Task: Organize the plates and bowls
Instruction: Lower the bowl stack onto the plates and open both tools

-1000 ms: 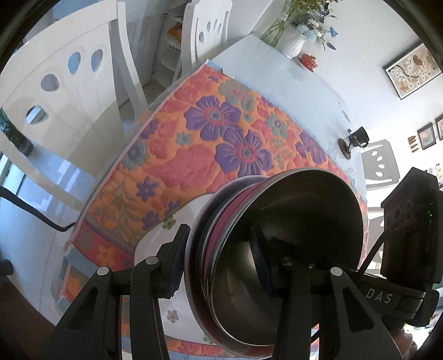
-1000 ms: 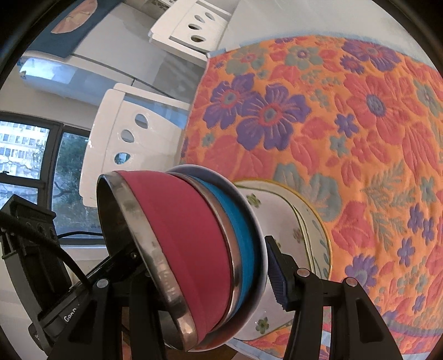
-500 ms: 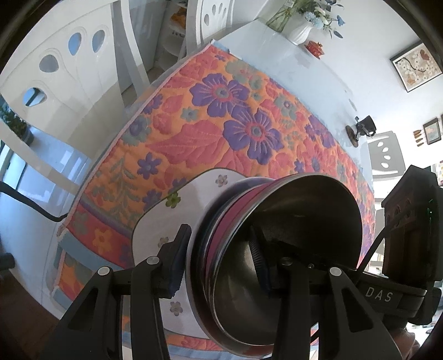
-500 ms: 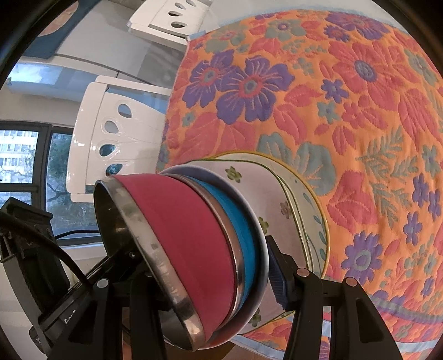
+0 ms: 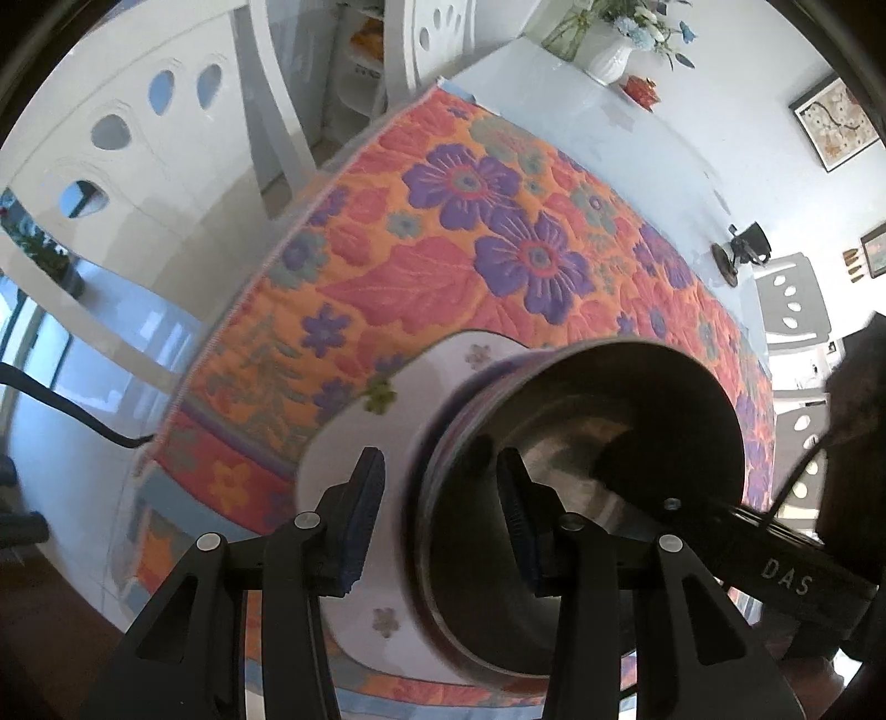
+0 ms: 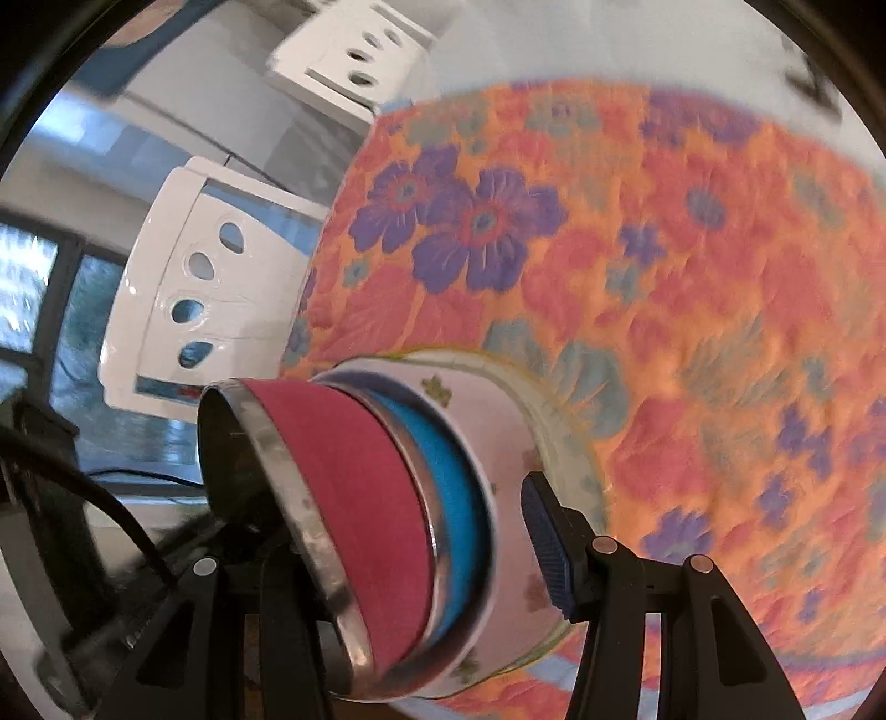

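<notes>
A nested stack of steel bowls, a red one [image 6: 354,498] over a blue one [image 6: 443,487], sits in a white floral bowl [image 6: 498,443] on white floral plates [image 5: 354,437]. In the left wrist view the stack's steel inside [image 5: 598,443] faces me. My left gripper [image 5: 443,526] has opened: its left pad [image 5: 362,520] stands off the stack, its right pad [image 5: 515,515] is inside the top bowl. My right gripper [image 6: 410,531] straddles the stack's far rim, right pad [image 6: 545,554] beside the white bowl, left finger hidden behind the bowls.
The stack rests near the front corner of a floral orange quilted cloth [image 5: 498,249] on a white table. White chairs [image 5: 127,144] stand beside the table. A vase of flowers [image 5: 609,44] and a small dark object [image 5: 742,249] are at the far end.
The stack has come down onto the plates and sits flatter. My left gripper's pads have spread apart off the rim. The right view is blurred with motion.
</notes>
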`<state>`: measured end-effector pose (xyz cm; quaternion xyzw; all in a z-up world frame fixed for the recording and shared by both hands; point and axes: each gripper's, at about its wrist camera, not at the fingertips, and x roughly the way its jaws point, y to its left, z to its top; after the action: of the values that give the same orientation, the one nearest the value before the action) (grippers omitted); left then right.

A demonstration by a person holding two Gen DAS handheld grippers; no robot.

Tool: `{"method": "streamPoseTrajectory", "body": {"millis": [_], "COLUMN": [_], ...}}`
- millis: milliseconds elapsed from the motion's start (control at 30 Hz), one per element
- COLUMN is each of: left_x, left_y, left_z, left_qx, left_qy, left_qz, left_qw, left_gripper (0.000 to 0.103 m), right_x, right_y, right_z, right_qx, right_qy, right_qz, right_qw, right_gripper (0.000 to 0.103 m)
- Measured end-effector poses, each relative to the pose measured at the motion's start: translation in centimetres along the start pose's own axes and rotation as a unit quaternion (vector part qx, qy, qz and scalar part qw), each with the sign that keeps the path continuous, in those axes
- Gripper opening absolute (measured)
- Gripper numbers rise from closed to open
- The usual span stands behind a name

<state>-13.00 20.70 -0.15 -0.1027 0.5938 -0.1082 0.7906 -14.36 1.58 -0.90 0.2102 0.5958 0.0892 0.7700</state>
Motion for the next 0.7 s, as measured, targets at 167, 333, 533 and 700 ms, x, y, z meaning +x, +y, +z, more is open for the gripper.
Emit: {"method": "streamPoseTrajectory", "body": {"millis": [167,333,533,700], "left_x": [-1.3,-2.8,-4.2,-5.1], "left_y": [1.7,2.1,1.5,1.2], "left_z": [-0.2,-1.1,-3.2,-5.0], "left_qx": [-0.016,-0.013,0.032,0.072], "left_qy": [-0.012,-0.031,-0.036,-0.051], "left_qz": [-0.004,0.003,0.025,0.038], "left_qw": [0.9998,0.9994,0.9985,0.9954], "left_gripper": [0.039,0.04,0.061,0.073], "right_x": [-2.5,-5.3,-6.4,-5.2], "right_y": [0.9,2.3,4.2,5.2], "right_z": [-1.6,-4.0,-7.8,-10.2], "right_qx": [-0.065,-0.118,-0.179,-0.21], "right_qy": [-0.058,-0.123,-0.126,-0.106], "right_qz": [-0.028,-0.029,-0.013,-0.024], "right_qw": [0.996,0.985,0.976,0.972], "right_gripper": [0.051,0.051,0.065,0.07]}}
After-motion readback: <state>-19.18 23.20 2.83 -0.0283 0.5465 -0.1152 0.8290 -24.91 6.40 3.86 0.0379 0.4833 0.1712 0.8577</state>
